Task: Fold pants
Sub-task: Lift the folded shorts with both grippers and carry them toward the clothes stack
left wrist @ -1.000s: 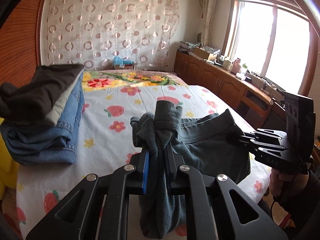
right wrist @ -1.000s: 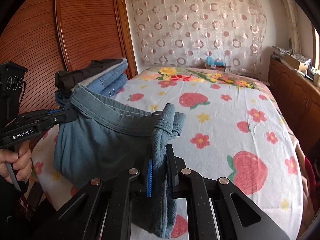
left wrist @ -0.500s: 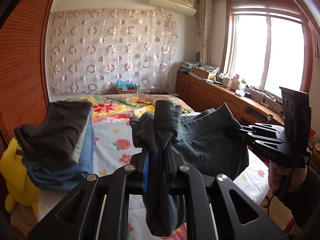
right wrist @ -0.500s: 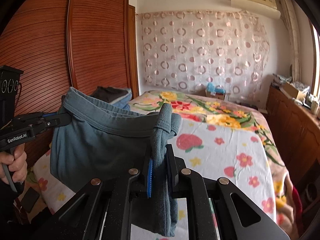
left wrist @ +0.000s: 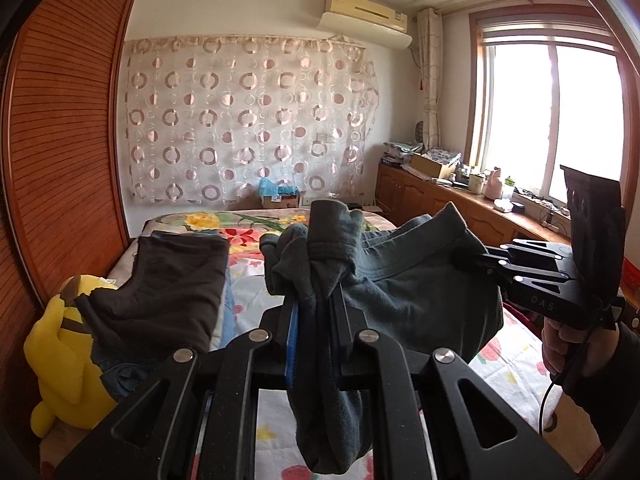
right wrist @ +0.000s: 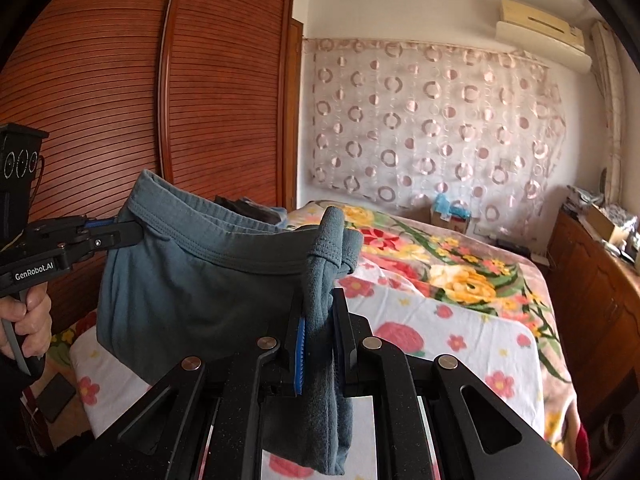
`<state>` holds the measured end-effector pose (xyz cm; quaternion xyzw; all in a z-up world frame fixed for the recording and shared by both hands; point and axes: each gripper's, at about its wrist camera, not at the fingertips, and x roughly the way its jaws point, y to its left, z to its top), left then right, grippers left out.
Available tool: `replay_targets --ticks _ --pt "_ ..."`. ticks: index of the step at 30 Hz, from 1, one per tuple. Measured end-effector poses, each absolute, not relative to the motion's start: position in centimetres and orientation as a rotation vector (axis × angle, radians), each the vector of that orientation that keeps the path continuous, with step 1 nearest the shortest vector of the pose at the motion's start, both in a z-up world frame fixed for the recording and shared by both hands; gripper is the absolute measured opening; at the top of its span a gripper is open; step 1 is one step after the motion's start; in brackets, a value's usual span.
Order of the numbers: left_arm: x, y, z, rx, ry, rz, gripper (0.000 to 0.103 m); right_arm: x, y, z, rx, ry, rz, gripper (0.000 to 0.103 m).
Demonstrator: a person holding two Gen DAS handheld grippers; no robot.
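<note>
One pair of grey-green pants point(left wrist: 404, 292) hangs in the air, with two grippers clamped on it: the left gripper point(left wrist: 314, 308) at 6 o'clock in the left wrist view and the right gripper point(left wrist: 478, 258) at 3 o'clock. One bed point(right wrist: 460, 320) with a flowered cover lies below. One stack of folded clothes point(left wrist: 168, 292) sits at 8 o'clock, its count of garments unclear. One yellow plush toy point(left wrist: 60, 356) sits beside it. One air conditioner point(left wrist: 366, 18) at 12 o'clock, one circle-patterned curtain point(left wrist: 248, 120), one window point(left wrist: 556, 120) at 2 o'clock, one wooden wardrobe point(right wrist: 120, 120).
</note>
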<state>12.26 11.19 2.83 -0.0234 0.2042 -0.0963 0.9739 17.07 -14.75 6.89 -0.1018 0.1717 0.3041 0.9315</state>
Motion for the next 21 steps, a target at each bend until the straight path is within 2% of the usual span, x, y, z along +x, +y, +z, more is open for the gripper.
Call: replay_targets --ticks 21 --pt "16.5 18.2 4.3 -0.089 0.386 -0.046 0.014 30.1 -9.2 9.1 -0.333 0.324 0.766 0.011"
